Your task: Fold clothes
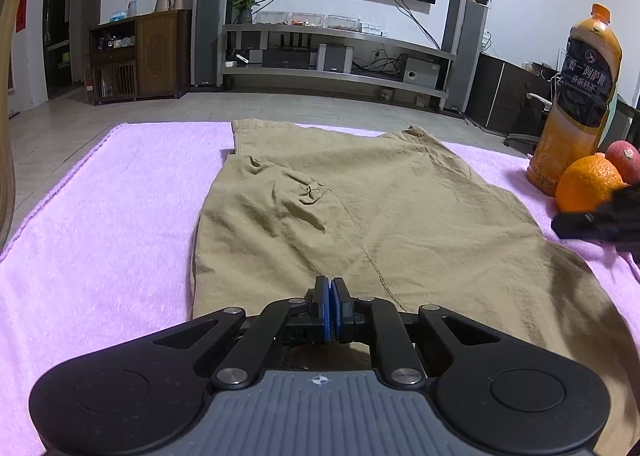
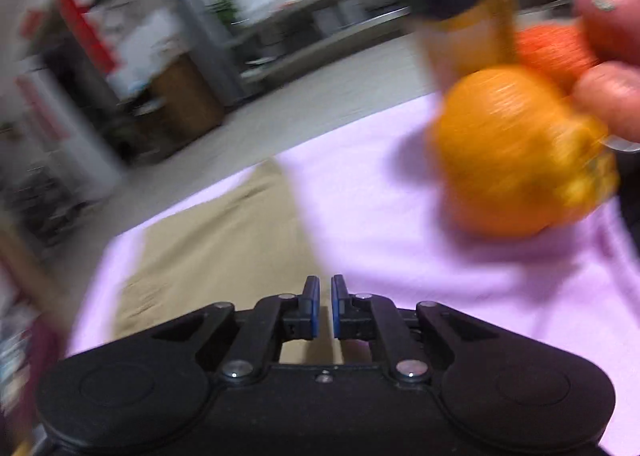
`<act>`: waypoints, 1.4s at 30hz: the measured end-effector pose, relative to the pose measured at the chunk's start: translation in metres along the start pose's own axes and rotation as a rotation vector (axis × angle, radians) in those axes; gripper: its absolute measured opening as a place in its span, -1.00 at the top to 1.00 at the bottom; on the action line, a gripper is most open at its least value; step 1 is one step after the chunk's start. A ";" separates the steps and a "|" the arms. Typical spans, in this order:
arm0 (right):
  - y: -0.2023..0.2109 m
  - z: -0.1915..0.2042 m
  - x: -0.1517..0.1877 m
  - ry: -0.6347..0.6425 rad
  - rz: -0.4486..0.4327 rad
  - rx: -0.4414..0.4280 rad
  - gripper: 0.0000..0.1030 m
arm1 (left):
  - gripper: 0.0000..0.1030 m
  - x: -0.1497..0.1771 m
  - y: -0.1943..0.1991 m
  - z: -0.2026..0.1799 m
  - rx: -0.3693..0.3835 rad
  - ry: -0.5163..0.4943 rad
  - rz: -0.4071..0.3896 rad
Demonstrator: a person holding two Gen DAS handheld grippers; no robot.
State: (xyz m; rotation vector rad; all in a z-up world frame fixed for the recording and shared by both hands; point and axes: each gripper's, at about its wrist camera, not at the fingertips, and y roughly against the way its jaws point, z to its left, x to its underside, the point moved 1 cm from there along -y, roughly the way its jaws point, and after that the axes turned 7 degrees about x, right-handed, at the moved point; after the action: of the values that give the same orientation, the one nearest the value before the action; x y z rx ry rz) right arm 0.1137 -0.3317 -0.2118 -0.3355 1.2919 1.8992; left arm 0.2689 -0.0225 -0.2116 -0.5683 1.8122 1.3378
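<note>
Here the khaki shorts (image 1: 360, 215) lie spread flat on a pink towel (image 1: 100, 215) that covers the table, one end reaching towards the far edge and the other running under the left hand-held gripper (image 1: 331, 296). That left hand-held gripper sits low over the near part of the shorts with its blue pads pressed together; whether any cloth is caught between them cannot be told from this view. A creased pocket with a small button (image 1: 307, 189) shows on the left half of the garment, and a curved seam runs down the middle. To the right, on the towel, stand a tall bottle of orange drink (image 1: 576, 95), an orange (image 1: 588, 183) just in front of it and a red apple (image 1: 624, 159) beside that; a dark part of the other tool juts in at the right edge, close to the orange. The right wrist view is heavily blurred and tilted. In it the right hand-held gripper (image 2: 325, 296) has its fingers a narrow gap apart with nothing between them, above the line where the right edge of the shorts (image 2: 208, 248) meets the towel (image 2: 400, 256). The orange (image 2: 512, 151) looms large ahead and to the right, with the bottle (image 2: 468, 15) and reddish fruit (image 2: 612, 15) behind it.
</note>
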 end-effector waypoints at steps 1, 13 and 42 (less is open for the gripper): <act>0.000 0.002 0.004 0.013 0.049 -0.052 0.84 | 0.75 0.000 0.000 -0.001 -0.004 -0.005 0.000; 0.139 -0.028 -0.016 -0.105 0.030 0.310 0.69 | 0.60 0.002 0.063 -0.030 -0.158 -0.181 0.163; -0.053 0.034 0.059 -0.509 0.273 -0.284 0.83 | 0.74 0.057 0.077 -0.062 0.101 0.134 0.168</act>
State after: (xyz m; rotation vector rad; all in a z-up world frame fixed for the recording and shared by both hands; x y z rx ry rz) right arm 0.1217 -0.2657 -0.2678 0.1905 0.7580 2.2139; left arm 0.1577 -0.0486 -0.2054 -0.4692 2.0629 1.3356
